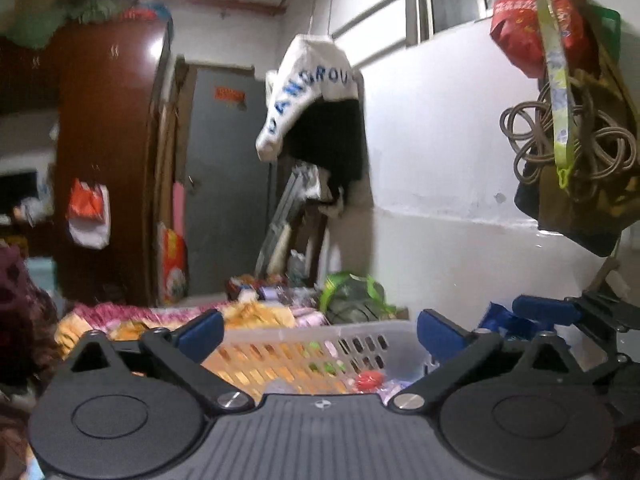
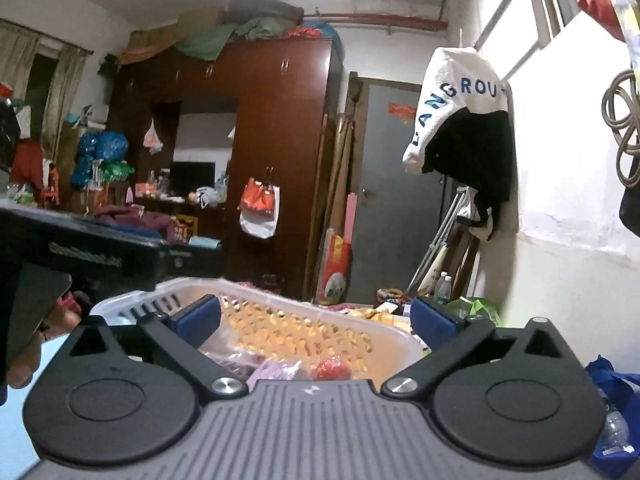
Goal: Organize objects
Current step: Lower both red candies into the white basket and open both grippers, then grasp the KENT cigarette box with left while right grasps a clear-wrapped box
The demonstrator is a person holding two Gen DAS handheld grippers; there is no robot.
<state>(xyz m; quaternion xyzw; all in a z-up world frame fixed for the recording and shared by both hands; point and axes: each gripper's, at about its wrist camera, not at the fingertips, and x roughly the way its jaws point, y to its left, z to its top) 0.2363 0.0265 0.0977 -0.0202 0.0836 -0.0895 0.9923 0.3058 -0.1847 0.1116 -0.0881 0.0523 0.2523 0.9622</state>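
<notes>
Right wrist view: both grippers, left (image 1: pixel 320 334) and right (image 2: pixel 316 322), gape wide and empty above the part-filled translucent slotted plastic basket (image 2: pixel 392 330); clutter remains beyond.

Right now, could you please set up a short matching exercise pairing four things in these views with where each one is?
Things:
1. white jacket
2. slotted basket
3. orange-and-white bag
4. coiled cord

Places:
A. hanging on the brown wardrobe door
B. just ahead of both open hand-held grippers
C. hanging high on the white wall, beside the grey door
D. hanging among bags on the near right wall

Pairs: 1-C, 2-B, 3-A, 4-D
</notes>
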